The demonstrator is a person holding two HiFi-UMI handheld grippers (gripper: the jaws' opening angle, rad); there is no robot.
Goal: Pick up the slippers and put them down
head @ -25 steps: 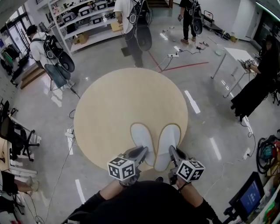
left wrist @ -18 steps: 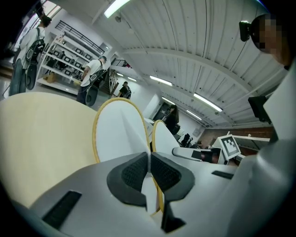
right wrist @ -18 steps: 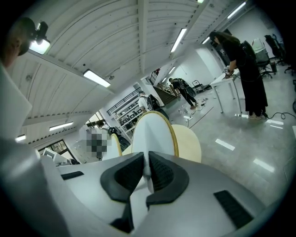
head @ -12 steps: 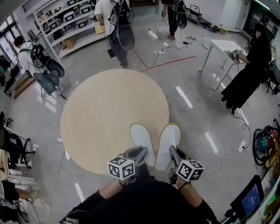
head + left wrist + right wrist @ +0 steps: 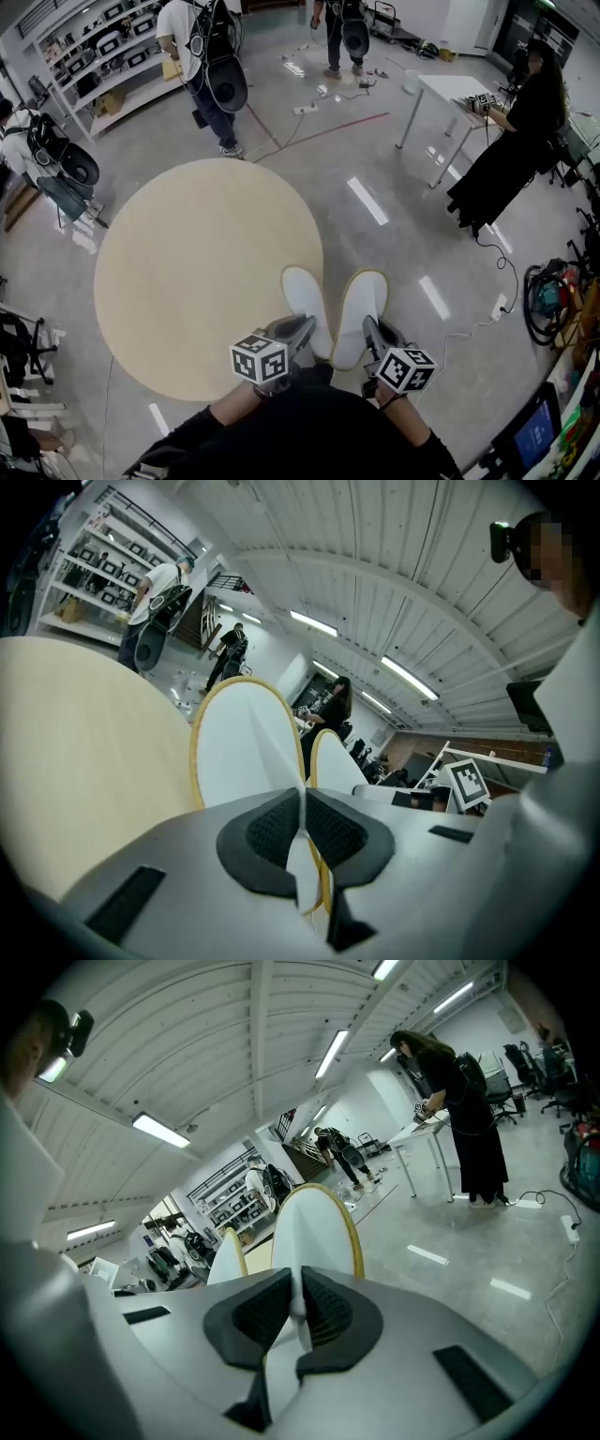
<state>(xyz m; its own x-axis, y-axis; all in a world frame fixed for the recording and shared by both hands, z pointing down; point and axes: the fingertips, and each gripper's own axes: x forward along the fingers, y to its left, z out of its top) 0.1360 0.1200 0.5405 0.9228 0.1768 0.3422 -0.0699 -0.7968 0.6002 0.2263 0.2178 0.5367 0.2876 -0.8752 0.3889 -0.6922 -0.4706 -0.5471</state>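
A: What has the left gripper got?

B: Its jaws are clamped on the heel end of the left slipper. In the left gripper view the black pads pinch a thin white edge, with barely a gap between them.

A: And the right gripper?

B: The same. It is closed on the heel end of the right slipper, with a white edge squeezed between its pads.

A: How do the two lie?

B: Side by side, toes pointing away from the person. There is a narrow gap between them and they don't touch. Both are white with a tan rim.

A: Are they on the table?

B: In the head view the left slipper overlaps the round table's right edge. The right one shows over the grey floor, clear of the table, so it hangs from the jaws. Whether the left one touches the tabletop I can't tell.

A: Where are the grippers?

B: Low in the head view, close in front of the person's body. Each has its marker cube nearest the camera.

A: Anything else around?

B: People stand beyond the table, near shelves at the upper left. A person in black stands at a white desk on the right.
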